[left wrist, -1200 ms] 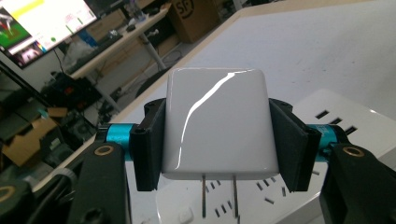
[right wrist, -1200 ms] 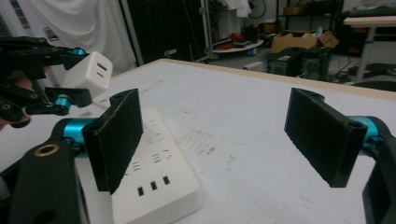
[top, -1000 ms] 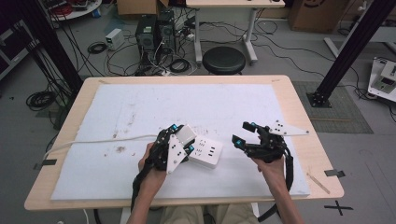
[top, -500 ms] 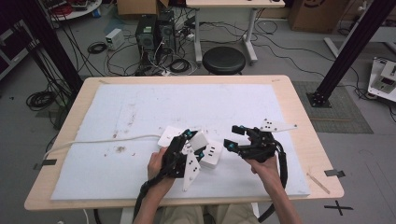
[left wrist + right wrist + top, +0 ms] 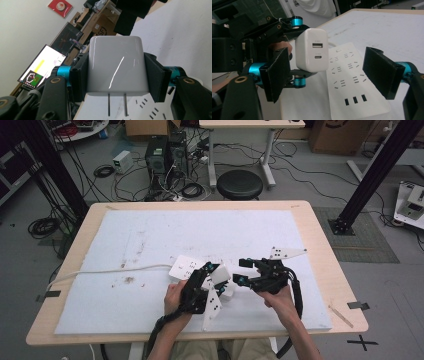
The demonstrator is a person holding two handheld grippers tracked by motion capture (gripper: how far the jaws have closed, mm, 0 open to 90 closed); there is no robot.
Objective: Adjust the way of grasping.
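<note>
No readable words, brand names or numbers on anything.

Charger [image 5: 312, 51], in front of right gripper's jaws: faint grey print above each of two ports, too small to read.

Red square sign [image 5: 60, 6] on wall, far beyond left gripper, upper left: pale round emblem, no legible lettering.

Monitor [image 5: 42, 67], left of left gripper's jaws: yellow bar, small graphics, text blurred.

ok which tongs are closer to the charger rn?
Left. The left tongs are clamped on the charger itself, prongs sticking out. The right tongs are open beside it, not touching, with the power strip beyond.
</note>
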